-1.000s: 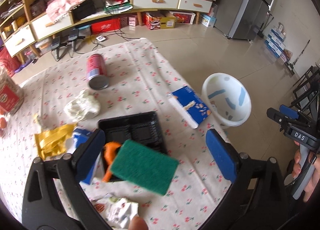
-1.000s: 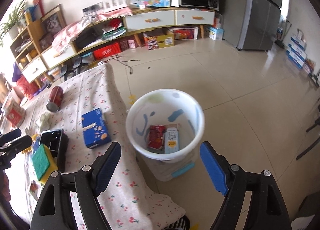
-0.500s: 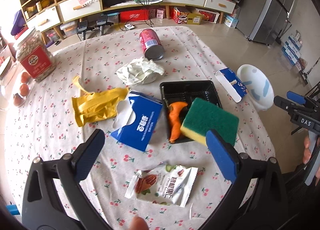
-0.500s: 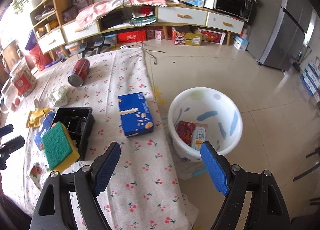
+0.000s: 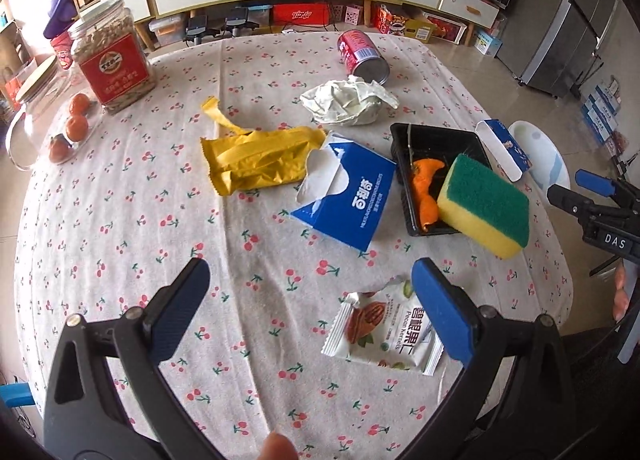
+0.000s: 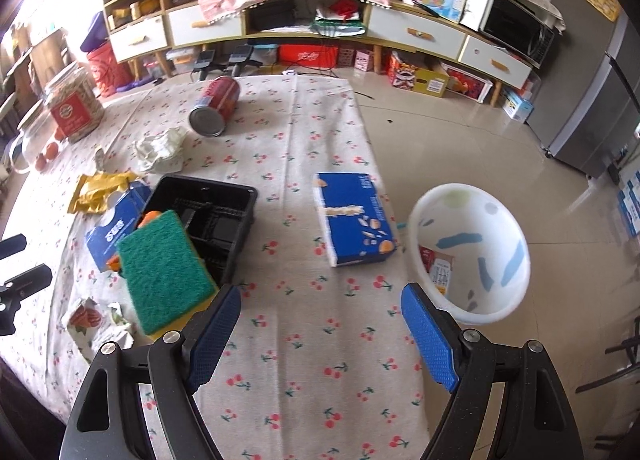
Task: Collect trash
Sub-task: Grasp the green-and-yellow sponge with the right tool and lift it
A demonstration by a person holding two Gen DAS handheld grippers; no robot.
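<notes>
Cherry-print table [image 5: 120, 220] holds litter; both grippers [image 5: 310, 300] [image 6: 320, 324] gape empty, bin [image 6: 516, 228] at three o'clock for drops.

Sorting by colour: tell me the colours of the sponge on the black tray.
The sponge is green on top, yellow underneath; clearest in the left wrist view.

Left hand-held gripper [image 5: 308, 300] of black plastic arms with triangular cut-outs, silver screws at the finger joints, blue textured pads [image 5: 180, 312] on both fingers, right hand-held gripper [image 6: 320, 334] built alike, white "DAS" lettering seen on its black body
</notes>
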